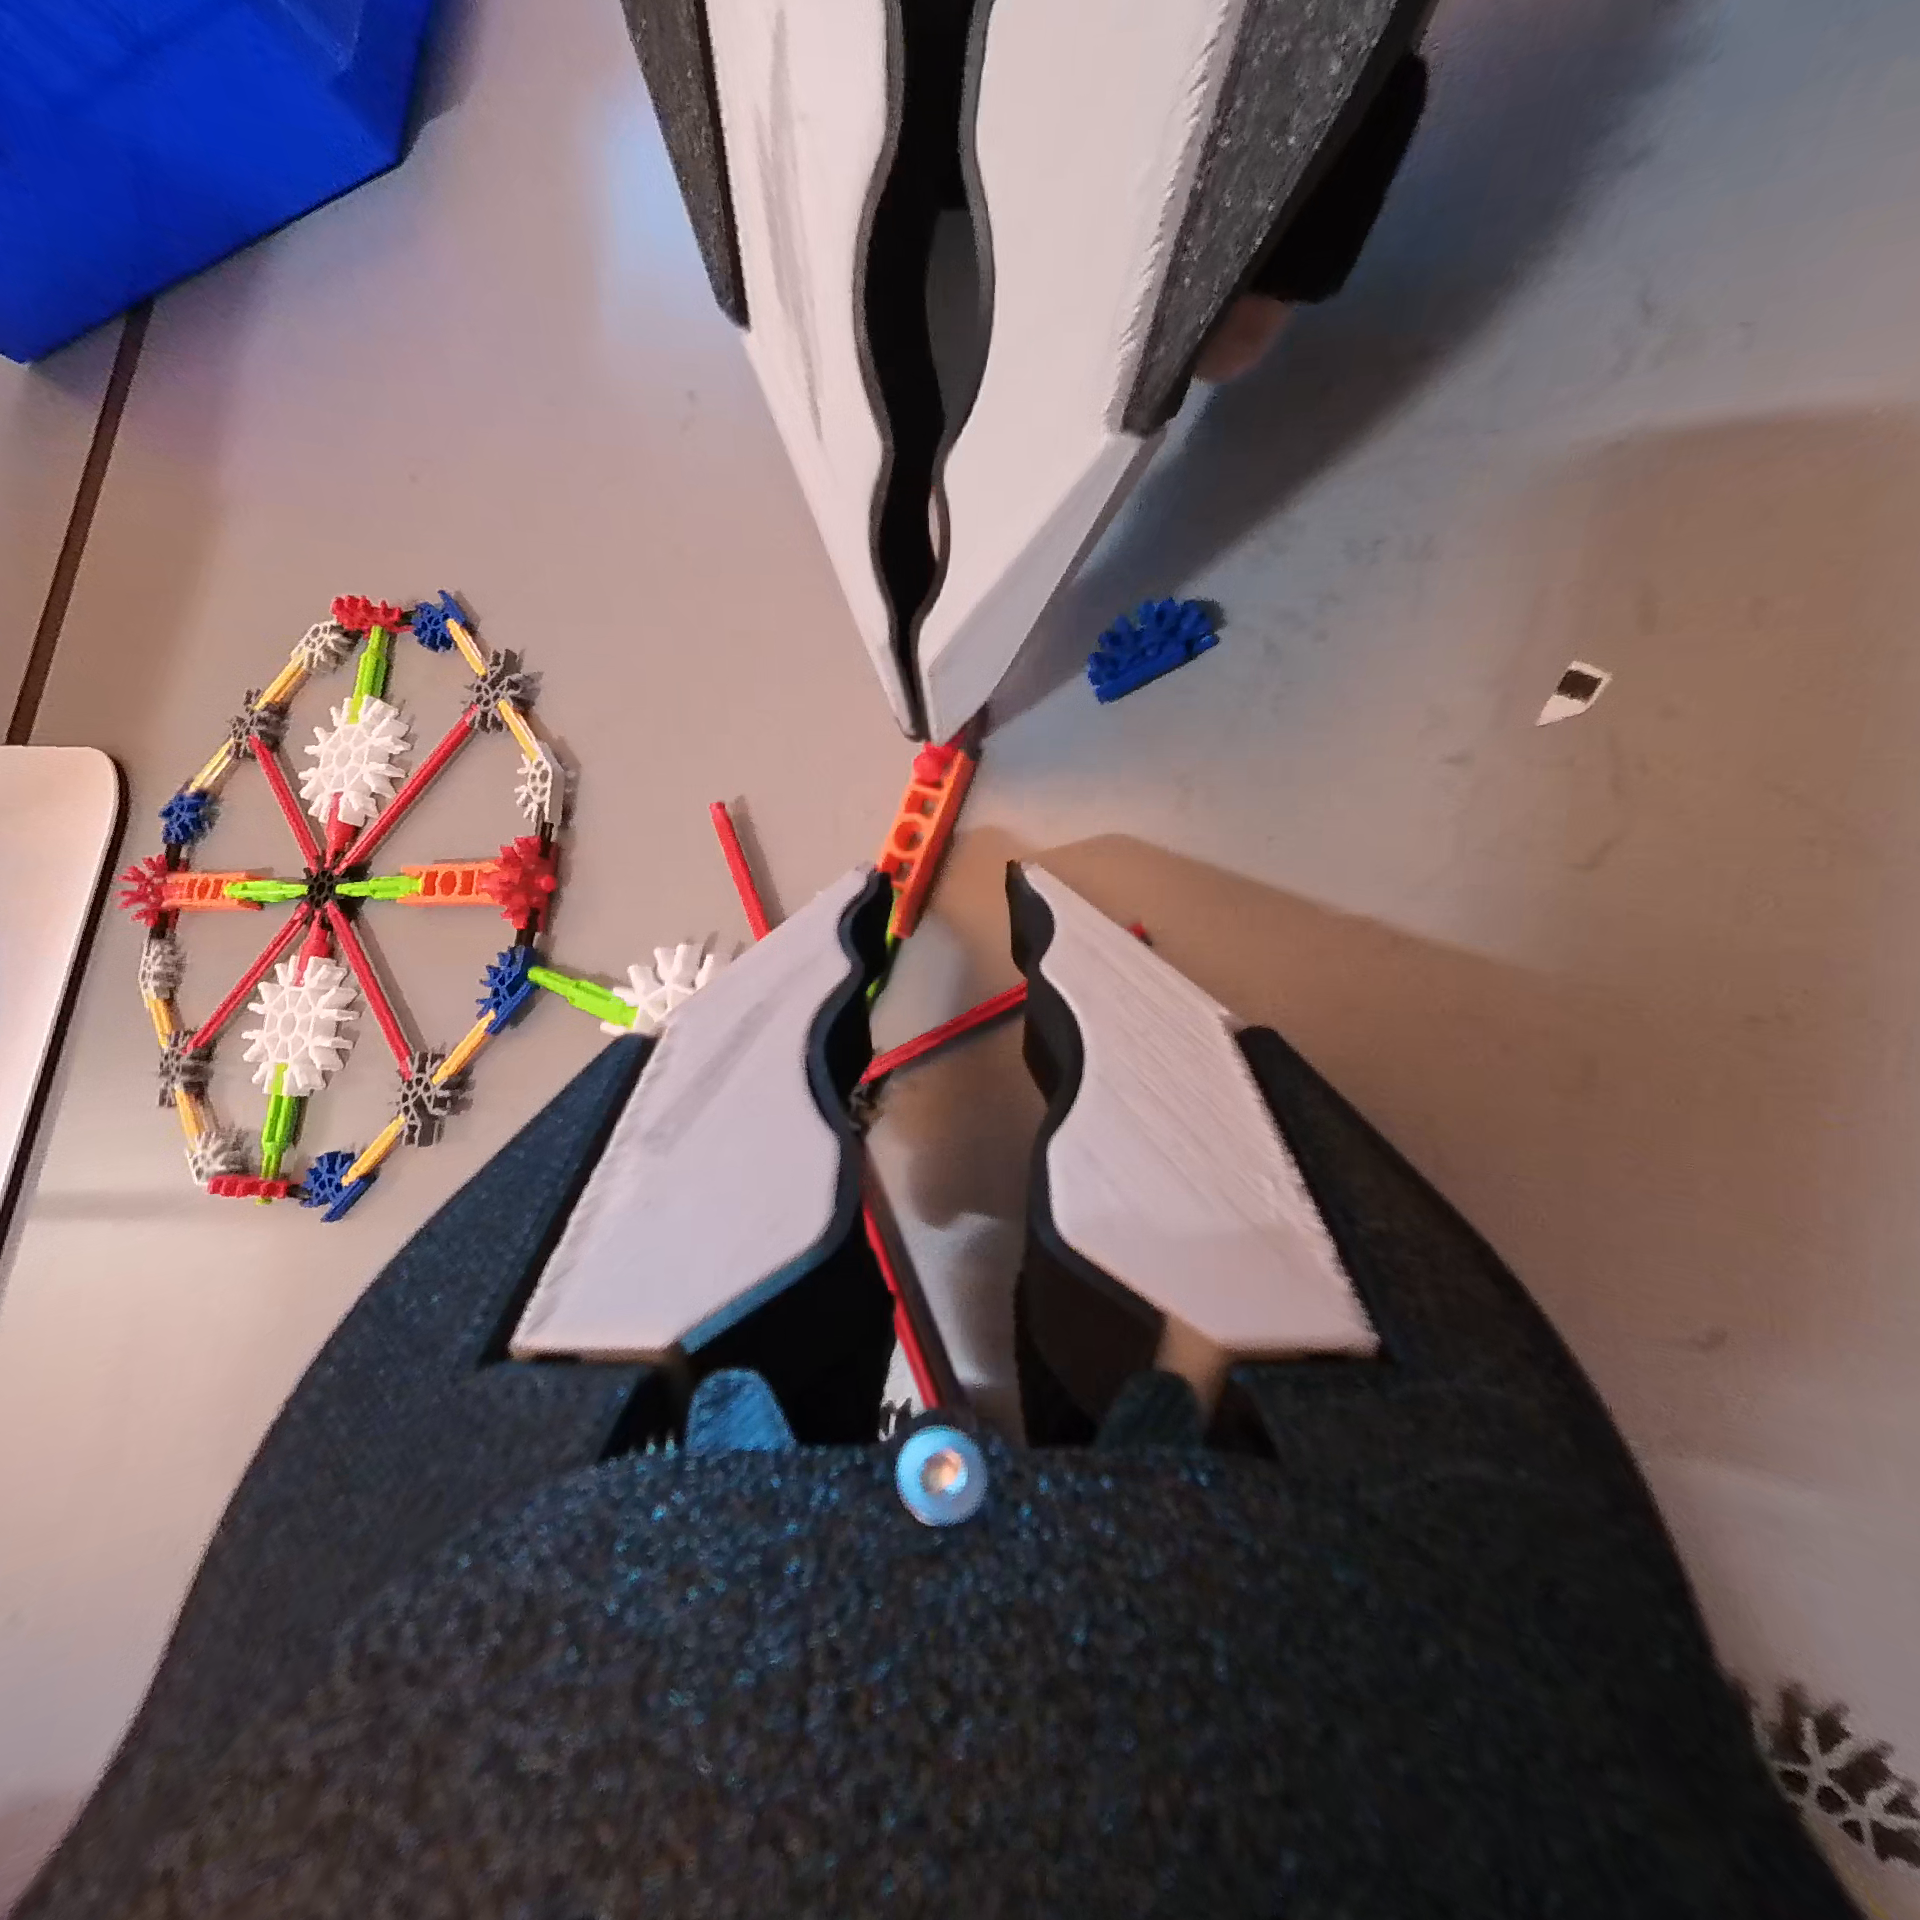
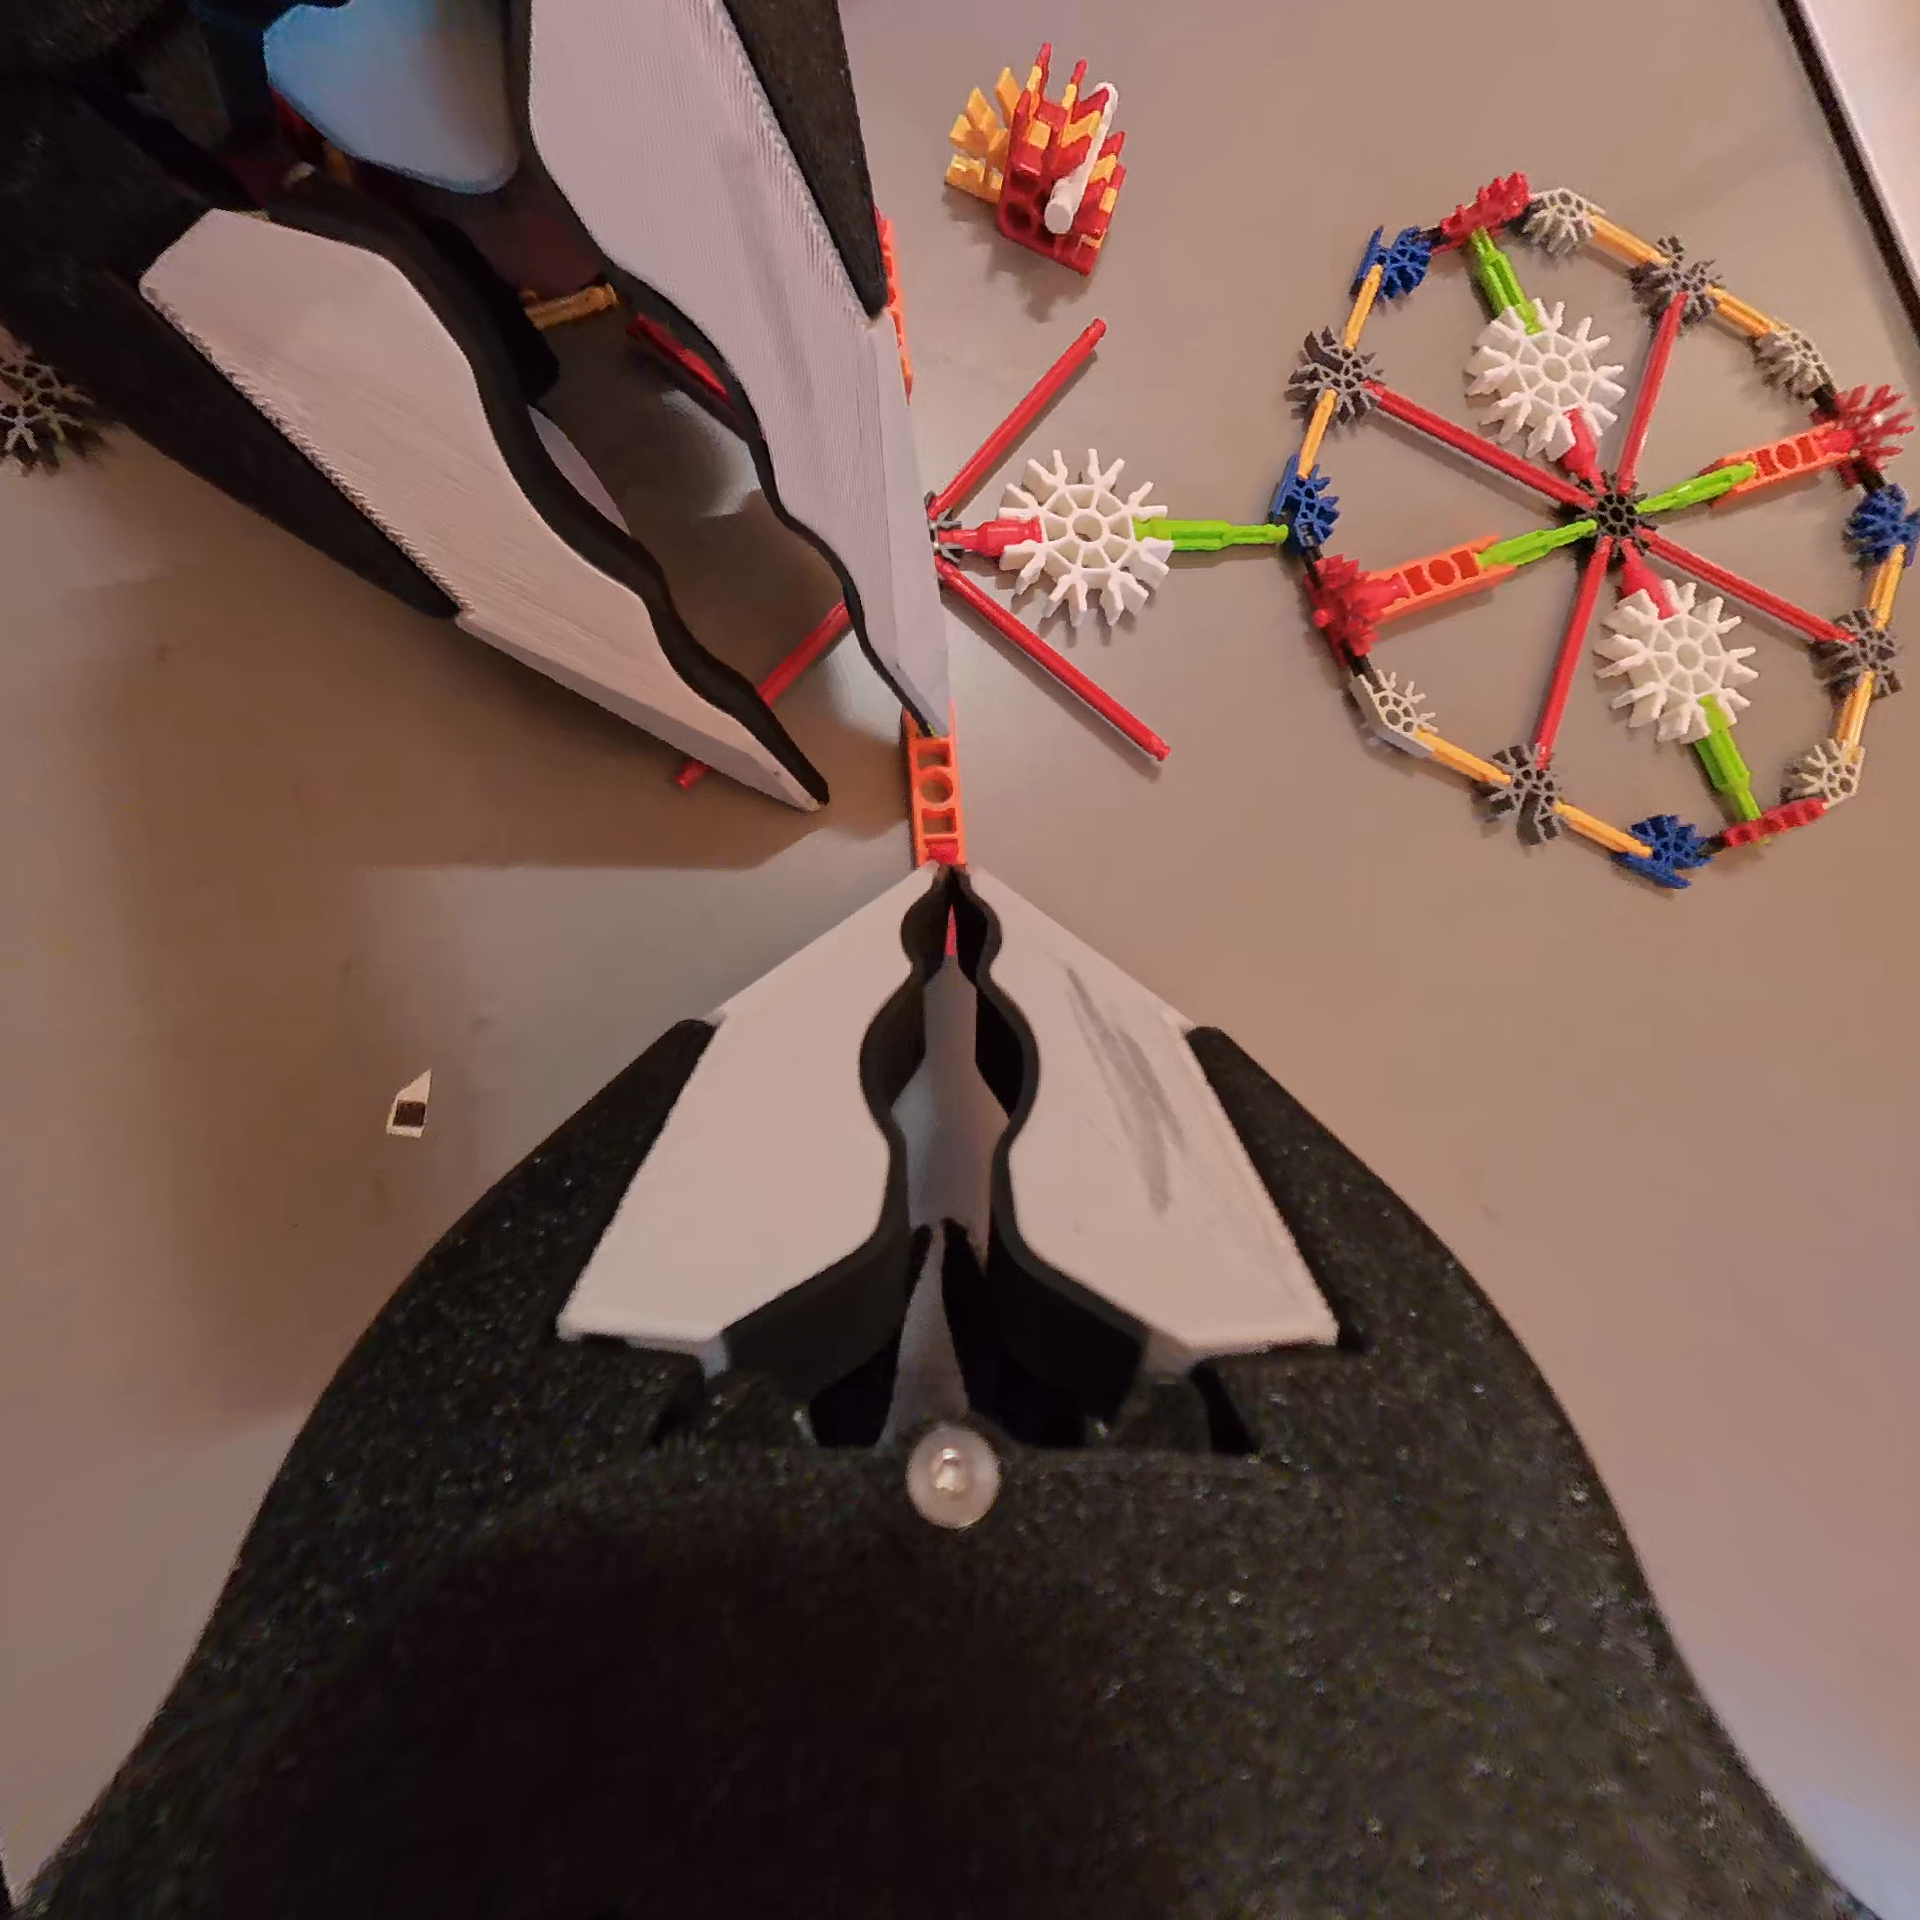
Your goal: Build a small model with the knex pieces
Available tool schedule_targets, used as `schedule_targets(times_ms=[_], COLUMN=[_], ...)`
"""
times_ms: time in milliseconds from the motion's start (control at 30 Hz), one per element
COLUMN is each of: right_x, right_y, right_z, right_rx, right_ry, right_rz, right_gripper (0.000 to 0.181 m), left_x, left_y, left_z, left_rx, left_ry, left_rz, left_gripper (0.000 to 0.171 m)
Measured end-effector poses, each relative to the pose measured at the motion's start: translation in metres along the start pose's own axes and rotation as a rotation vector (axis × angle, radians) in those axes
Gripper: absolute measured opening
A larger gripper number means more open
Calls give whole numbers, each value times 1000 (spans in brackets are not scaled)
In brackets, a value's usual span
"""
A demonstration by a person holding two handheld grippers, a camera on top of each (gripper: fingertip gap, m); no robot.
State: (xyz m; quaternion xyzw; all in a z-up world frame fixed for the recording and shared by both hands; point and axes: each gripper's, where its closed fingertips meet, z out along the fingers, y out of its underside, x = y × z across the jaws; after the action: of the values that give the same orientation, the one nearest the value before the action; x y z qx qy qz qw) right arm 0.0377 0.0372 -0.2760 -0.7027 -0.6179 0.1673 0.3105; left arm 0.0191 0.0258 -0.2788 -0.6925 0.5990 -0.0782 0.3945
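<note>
The orange connector piece [image 2: 938, 795] lay just above the table [image 2: 1351, 1143], pinched at its red-tipped end by the shut right gripper [image 2: 948, 878], likely to steady it. The left gripper [image 1: 940, 894] stood open around its other end and the red rods [image 1: 940, 1029]. Nearby lay the finished wheel [image 2: 1610, 514] and a loose blue connector [image 1: 1151, 646].

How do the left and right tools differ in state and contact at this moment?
The left tool stands open, a clear gap between its fingers; the right tool is shut, tips pinched on the red tip at the end of the orange strut. Only one finger of the left tool sits against the strut's far end, while both fingers of the right tool close on the near end. Both have pale fingers in black bodies, above the tan table.
</note>
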Motion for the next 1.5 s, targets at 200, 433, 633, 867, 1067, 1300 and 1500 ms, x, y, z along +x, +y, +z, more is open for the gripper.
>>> schedule_targets(times_ms=[200,433,633,867,1067,1300,1500], right_x=[-1,-2,-1,-1,-3,-3,-4], right_y=[-2,-4,-5,-7,-8,-9,-10], right_z=[2,3,2,1,4,5,7], right_rx=[-12,-34,-31,-22,-29,-40,-55], right_ry=[-5,-8,-6,-15,-23,-29,-36], right_rz=[-17,-48,-45,-43,-49,-59,-79], right_gripper=[0,0,0,0,0,0,0], left_x=[0,1,-3,-12,-16,-13,-13], left_y=[0,1,6,6,17,21,21], left_z=[0,0,-5,-17,-17,-14,-13], left_rx=[2,5,-18,23,-11,-28,-26], left_ry=[7,16,-2,-15,-26,-17,-13], left_rz=[-9,-28,-16,-55,-58,-59,-67], left_gripper=[22,22,25,27,28,27,27])
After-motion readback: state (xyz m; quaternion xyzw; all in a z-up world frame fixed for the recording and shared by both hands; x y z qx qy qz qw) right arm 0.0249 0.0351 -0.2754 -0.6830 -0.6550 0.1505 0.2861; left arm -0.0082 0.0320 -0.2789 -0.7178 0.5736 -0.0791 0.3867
